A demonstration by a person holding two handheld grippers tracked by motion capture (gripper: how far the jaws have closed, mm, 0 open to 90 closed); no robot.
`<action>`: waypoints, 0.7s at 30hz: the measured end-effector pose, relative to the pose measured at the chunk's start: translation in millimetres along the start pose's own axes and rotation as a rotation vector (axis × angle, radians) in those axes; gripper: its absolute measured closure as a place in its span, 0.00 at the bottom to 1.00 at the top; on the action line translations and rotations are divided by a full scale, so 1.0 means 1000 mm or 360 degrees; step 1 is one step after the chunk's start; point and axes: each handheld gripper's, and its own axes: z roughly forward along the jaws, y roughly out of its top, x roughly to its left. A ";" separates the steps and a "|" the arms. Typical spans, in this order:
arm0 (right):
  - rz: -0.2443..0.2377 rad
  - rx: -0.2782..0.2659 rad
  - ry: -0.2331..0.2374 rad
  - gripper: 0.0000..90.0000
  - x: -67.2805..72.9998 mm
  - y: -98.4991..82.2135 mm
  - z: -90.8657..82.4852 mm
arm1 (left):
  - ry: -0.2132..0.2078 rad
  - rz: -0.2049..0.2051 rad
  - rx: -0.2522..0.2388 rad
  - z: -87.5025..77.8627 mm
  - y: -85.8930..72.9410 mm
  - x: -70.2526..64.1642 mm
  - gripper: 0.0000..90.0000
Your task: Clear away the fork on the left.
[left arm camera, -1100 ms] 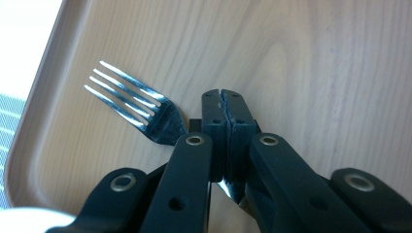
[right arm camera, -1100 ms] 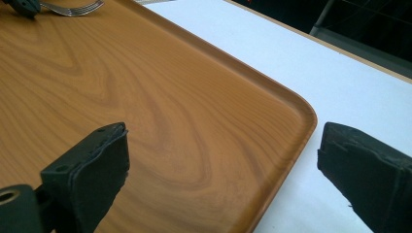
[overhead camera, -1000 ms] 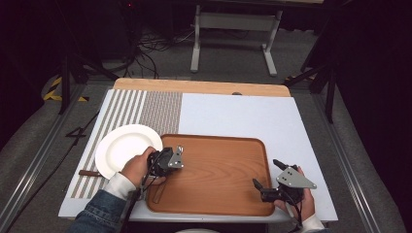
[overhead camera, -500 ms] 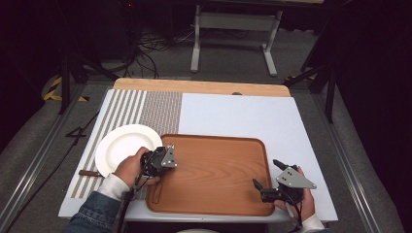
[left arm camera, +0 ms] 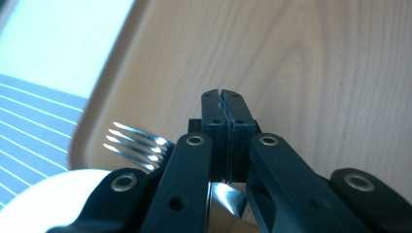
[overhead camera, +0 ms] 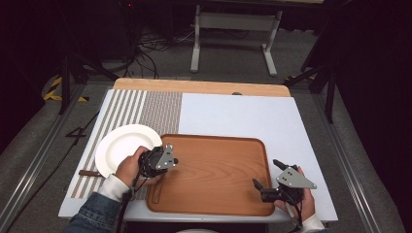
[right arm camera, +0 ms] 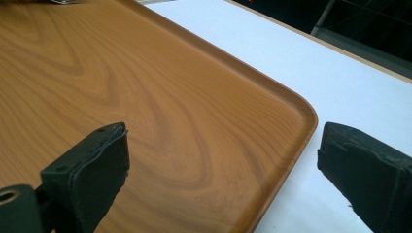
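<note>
A white-topped desk (overhead camera: 243, 116) in a dark room carries a wooden tray (overhead camera: 218, 170). The left gripper (overhead camera: 167, 159), clenched on a fork (left arm camera: 138, 145), hovers at the tray's left edge; the right gripper (overhead camera: 267, 174) gapes released.

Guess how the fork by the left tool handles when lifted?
The fork looks like polished metal, so probably stiff but slippery. Its tines stick out sideways of the shut left tool, so it may pivot. Thin, so likely light.

the left gripper (overhead camera: 172, 160), clamped on a fork (left arm camera: 138, 145), has drifted slightly toward the white plate (overhead camera: 121, 145) at the wooden tray (overhead camera: 218, 145)'s left edge, then back over the tray.
</note>
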 end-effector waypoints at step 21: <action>-0.0034 -0.0041 0.0028 0.06 0.003 0.002 -0.003 | 0.0032 -0.0057 -0.0414 -0.009 0.006 -0.010 0.72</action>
